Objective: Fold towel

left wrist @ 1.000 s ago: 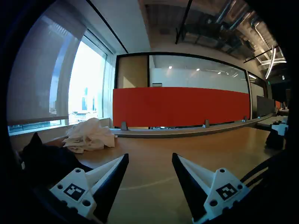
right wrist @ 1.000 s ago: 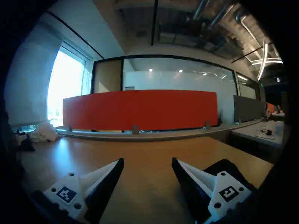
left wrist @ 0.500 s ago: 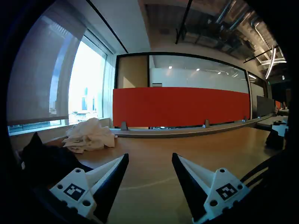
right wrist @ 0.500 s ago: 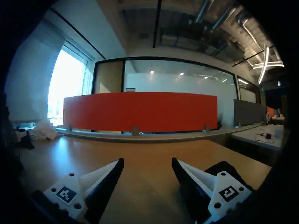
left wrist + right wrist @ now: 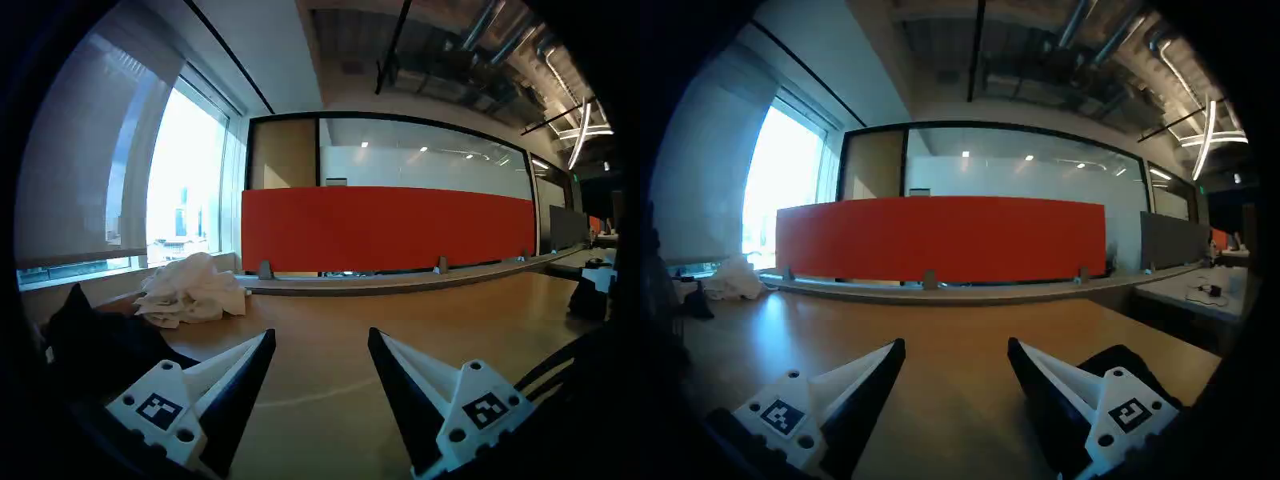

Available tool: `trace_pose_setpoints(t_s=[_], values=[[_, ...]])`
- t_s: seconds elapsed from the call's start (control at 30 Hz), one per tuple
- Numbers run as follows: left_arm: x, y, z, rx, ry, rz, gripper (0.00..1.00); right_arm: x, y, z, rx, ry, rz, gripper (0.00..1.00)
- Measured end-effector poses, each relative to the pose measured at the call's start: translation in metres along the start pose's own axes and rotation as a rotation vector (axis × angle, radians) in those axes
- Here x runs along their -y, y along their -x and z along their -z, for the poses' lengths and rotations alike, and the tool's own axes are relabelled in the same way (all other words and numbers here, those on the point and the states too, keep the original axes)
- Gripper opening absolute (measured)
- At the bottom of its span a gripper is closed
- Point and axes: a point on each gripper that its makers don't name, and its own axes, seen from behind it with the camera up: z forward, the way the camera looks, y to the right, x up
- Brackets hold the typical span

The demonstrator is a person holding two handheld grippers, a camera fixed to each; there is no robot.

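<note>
In the left gripper view, the left gripper sits low over a wooden table. Its two fingers are spread apart with bare tabletop between the tips, and they hold nothing. The towel is white and lies crumpled in a loose heap at the far left of the table, ahead of the left finger and well apart from it, near the window. A black shape sits just beside the towel on the near side, behind the left finger; I cannot tell what it is. A red divider runs along the table's far edge, with a glass wall above it. At the far right edge of the table stands a dark object, too small to make out.

In the right gripper view, the right gripper is also low over the table. Its fingers are parted and empty, with only wood showing in the gap. The towel appears small at the far left, by the window and near the left end of the divider, well apart from this gripper. A small dark item stands just beside the towel. A black mass lies behind the right finger. To the right is another desk with a few small things on it, and a grey panel behind.
</note>
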Motion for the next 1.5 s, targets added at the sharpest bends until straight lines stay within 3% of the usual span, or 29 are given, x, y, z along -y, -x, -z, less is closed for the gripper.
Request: trace_pose_setpoints(t_s=[1.5], values=[[0.0023,-0.0088,0.0026,0.003,0.001,-0.001,0.85,0.0004,-0.0002,0.0002,0.000,0.000,0.000,1.00]])
